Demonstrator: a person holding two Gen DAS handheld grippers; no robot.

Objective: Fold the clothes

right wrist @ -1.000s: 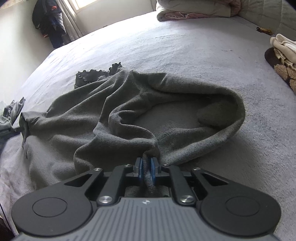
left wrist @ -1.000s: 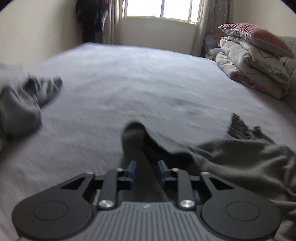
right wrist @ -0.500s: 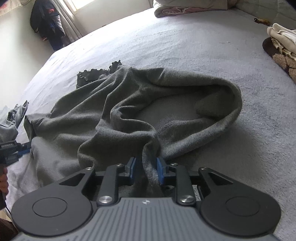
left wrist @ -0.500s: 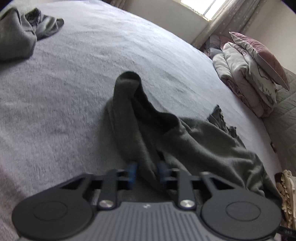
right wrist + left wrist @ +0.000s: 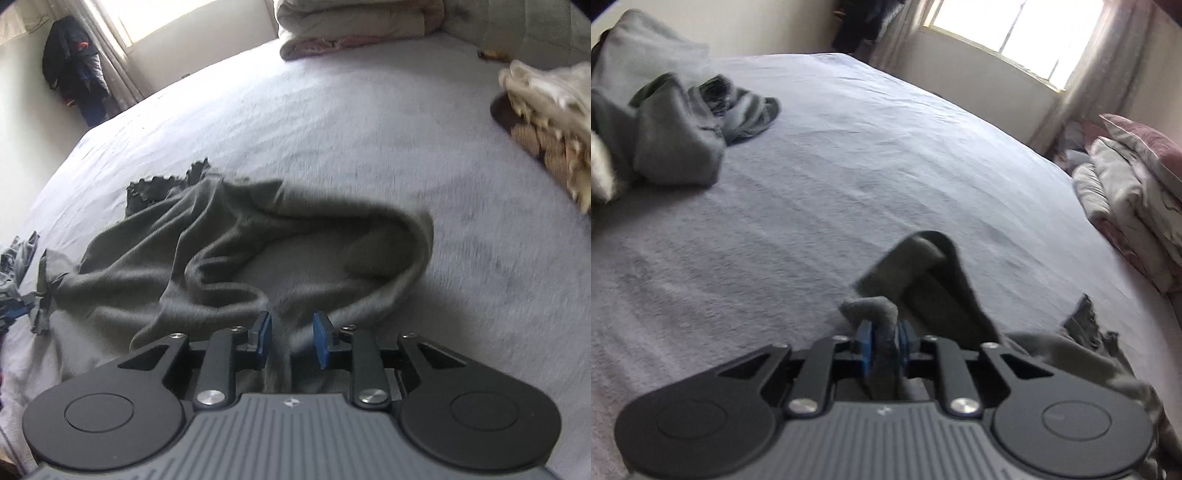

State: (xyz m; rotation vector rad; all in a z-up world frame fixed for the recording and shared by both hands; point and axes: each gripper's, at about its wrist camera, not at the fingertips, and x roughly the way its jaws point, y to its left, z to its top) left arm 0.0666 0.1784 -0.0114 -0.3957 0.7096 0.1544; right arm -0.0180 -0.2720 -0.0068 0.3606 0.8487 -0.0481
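The jaws of the left gripper are clamped on a bunched fold of the dark grey fleece garment; they have just been opening a little, yet the blue pads still press the cloth. The jaws of the right gripper stand apart, released: a strand of the same garment runs between the pads without being pinched.

The garment lies crumpled on the pale lilac bed sheet, spreading ahead of the right jaws and to their left, where its far edge ends in a dark scalloped frill. In the left wrist view it rises in a loop just ahead of the jaws.

The risk, as I judge it, lies in the uneven hold. If the left hand pulls while the right pads are slack, the cloth will probably drag sideways and bunch rather than spread flat. The left grip takes only a thick, rolled wad, so layers could slip out one by one.

The fleece looks soft, napped and heavy, draping in rounded rolls; the sheet is finely ribbed and could ruck up under it.
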